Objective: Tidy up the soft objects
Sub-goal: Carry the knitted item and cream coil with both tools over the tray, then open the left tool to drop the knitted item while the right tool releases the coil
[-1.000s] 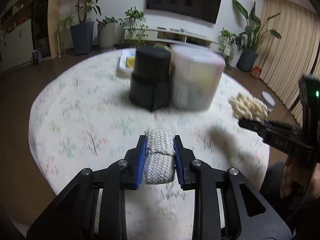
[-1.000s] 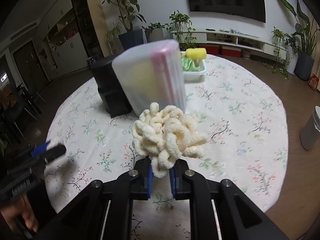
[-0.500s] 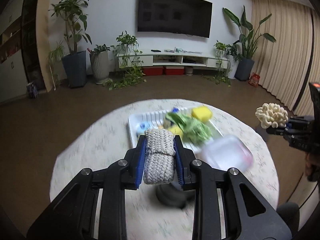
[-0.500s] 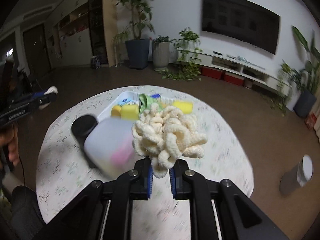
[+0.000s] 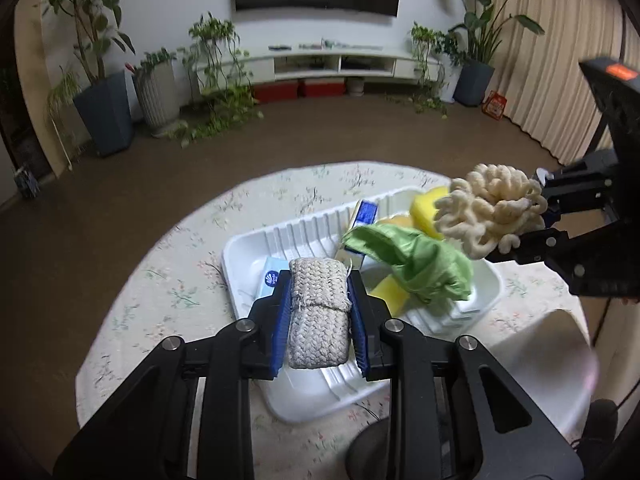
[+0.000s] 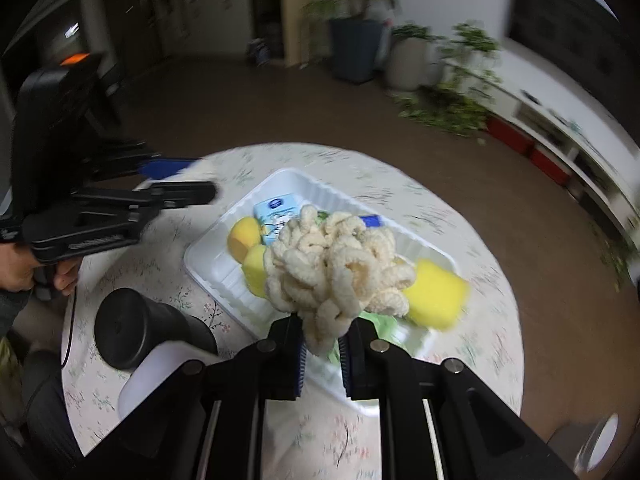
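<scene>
Coarse woven pad (image 5: 318,312), looped chenille puff (image 6: 340,264), ribbed glossy plastic tray (image 5: 296,236), printed tablecloth (image 5: 176,280).

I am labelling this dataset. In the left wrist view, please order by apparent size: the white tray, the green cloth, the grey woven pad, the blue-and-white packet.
1. white tray
2. green cloth and grey woven pad: similar; the pad is nearest the camera, so unsure
3. blue-and-white packet, partly hidden
</scene>
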The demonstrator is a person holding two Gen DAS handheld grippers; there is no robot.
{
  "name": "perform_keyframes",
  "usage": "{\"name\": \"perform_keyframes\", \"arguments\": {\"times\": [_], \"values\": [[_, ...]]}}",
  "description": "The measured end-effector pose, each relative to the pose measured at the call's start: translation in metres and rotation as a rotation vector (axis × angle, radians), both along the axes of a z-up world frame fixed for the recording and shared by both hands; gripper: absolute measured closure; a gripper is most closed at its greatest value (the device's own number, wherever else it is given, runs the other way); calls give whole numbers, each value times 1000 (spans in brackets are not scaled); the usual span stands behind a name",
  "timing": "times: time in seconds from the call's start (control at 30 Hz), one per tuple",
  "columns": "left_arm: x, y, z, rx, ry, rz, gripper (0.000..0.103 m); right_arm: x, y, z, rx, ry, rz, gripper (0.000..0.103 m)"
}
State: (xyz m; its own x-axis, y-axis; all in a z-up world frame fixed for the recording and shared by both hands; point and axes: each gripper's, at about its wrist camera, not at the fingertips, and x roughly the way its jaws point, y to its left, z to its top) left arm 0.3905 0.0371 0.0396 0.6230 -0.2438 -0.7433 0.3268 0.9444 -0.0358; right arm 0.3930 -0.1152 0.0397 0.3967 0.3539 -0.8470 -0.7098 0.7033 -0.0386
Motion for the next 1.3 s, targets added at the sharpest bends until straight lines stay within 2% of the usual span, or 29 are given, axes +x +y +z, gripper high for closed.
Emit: {"name": "perform_keyframes", "arguments": {"times": [0.17, 0.27, 0.4, 0.67, 0.73, 0.8, 0.87, 1.0, 1.17, 1.3], "values": [[19, 9, -22, -21, 21, 25, 79, 17, 24, -13, -27, 23, 62, 88], [26, 7, -33, 15, 25, 17, 78, 19, 31, -22, -43, 32, 106, 88], [35, 7, -38, -2, 22, 25, 78, 25, 38, -32, -51, 44, 127, 88], [49, 1, -53, 20, 45, 26, 76, 32, 42, -43, -98, 63, 148, 86], [52, 1, -55, 23, 49, 34, 72, 34, 43, -43, -95, 62, 147, 85], [52, 3, -56, 22, 46, 41, 50, 36, 45, -44, -101, 63, 151, 84], [51, 3, -56, 17, 46, 41, 42, 35, 46, -46, -103, 65, 154, 82], [48, 2, -55, 21, 36, 42, 37, 36, 43, -45, -97, 58, 138, 74], [47, -1, -49, 24, 20, 34, 37, 32, 35, -40, -88, 43, 120, 53], [45, -2, -46, 23, 13, 36, 36, 31, 29, -37, -85, 33, 113, 53]]}}
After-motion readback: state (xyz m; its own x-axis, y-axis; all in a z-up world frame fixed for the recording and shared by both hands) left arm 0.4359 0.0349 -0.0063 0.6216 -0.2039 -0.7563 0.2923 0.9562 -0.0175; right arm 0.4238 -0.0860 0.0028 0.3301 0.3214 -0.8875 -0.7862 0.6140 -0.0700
